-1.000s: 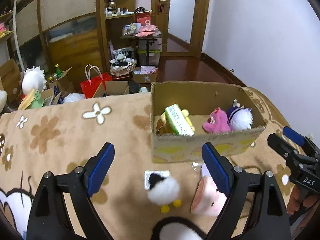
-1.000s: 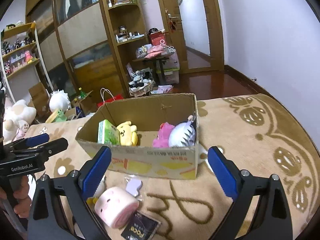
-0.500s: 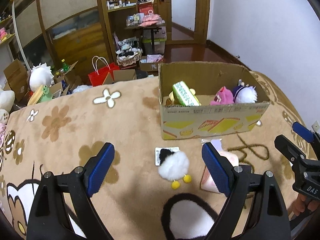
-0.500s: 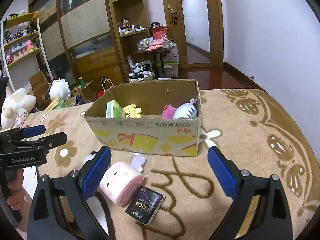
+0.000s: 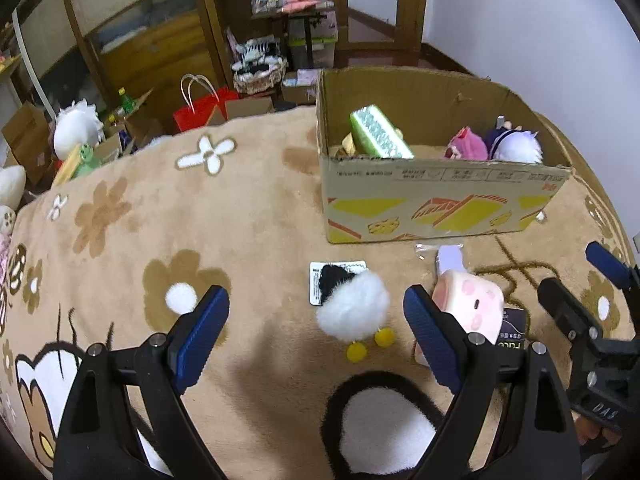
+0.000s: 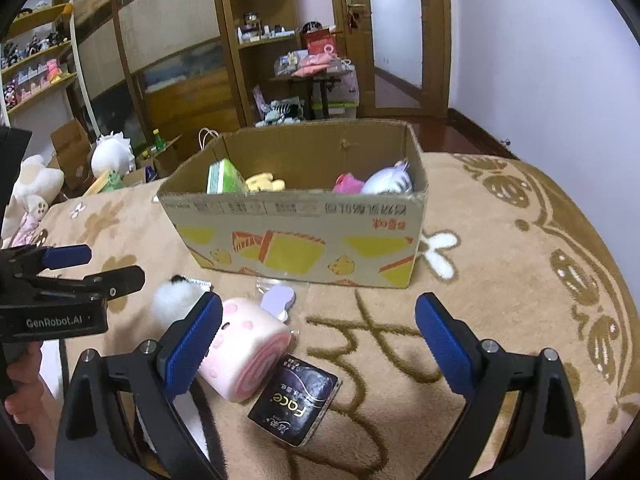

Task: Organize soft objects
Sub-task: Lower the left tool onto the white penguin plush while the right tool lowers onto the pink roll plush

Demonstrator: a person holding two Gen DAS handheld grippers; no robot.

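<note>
A cardboard box (image 5: pixel 440 204) stands on the brown flowered blanket and holds a green pack (image 5: pixel 378 134), a yellow plush (image 6: pixel 264 182), a pink plush (image 5: pixel 466 146) and a white-purple plush (image 5: pixel 514 148). In front of it lie a white fluffy penguin plush (image 5: pixel 354 310), a pink roll-cake plush (image 5: pixel 470 312), a small lilac item in clear wrap (image 5: pixel 450 258) and a dark "Face" packet (image 6: pixel 296 400). My left gripper (image 5: pixel 316 332) is open and empty, just short of the penguin. My right gripper (image 6: pixel 320 340) is open and empty, its left finger beside the roll cake (image 6: pixel 248 344).
The blanket (image 5: pixel 160 220) covers the whole surface. A white card (image 5: pixel 320 272) lies under the penguin. Beyond the far edge stand a red bag (image 5: pixel 200 108), boxes, plush toys and wooden shelves. The box (image 6: pixel 304 236) fills the middle ahead of both grippers.
Both grippers have pulled back and risen from the box, so the loose plush toys now lie further ahead. Both stayed open and empty.
</note>
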